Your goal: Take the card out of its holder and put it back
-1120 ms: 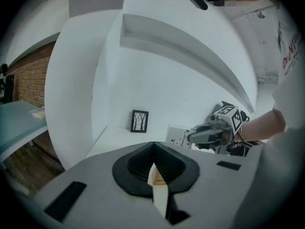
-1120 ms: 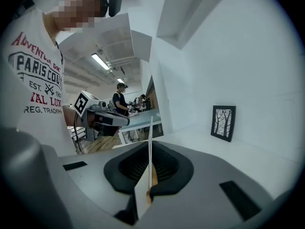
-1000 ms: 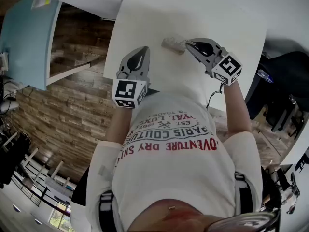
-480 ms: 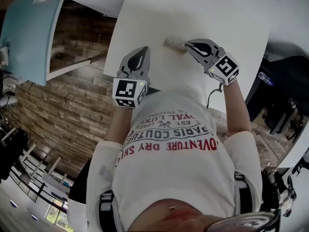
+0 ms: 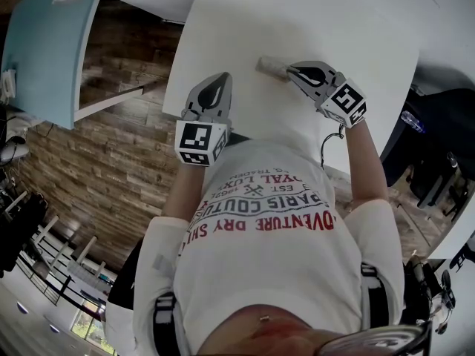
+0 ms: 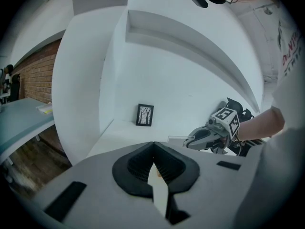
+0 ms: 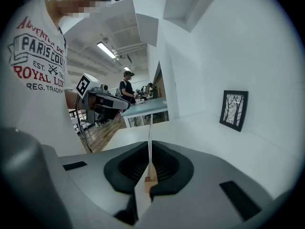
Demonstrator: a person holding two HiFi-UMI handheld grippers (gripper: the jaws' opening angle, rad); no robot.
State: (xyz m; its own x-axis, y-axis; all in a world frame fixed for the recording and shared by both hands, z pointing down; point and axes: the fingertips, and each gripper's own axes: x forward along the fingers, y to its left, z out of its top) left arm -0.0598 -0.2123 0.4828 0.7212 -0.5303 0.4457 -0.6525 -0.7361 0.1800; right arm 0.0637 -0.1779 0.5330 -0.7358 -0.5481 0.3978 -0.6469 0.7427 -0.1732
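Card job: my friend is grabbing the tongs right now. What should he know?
Left tongs: shut, empty, over the table's near side, apart from the card.
Right tongs: shut on the card, seen edge-on. A wooden bit, probably the holder, sits at its base.
Done: card gripped. Whether it is out of the holder, I cannot tell.
Left to do: get the card seated in the holder, then let go.
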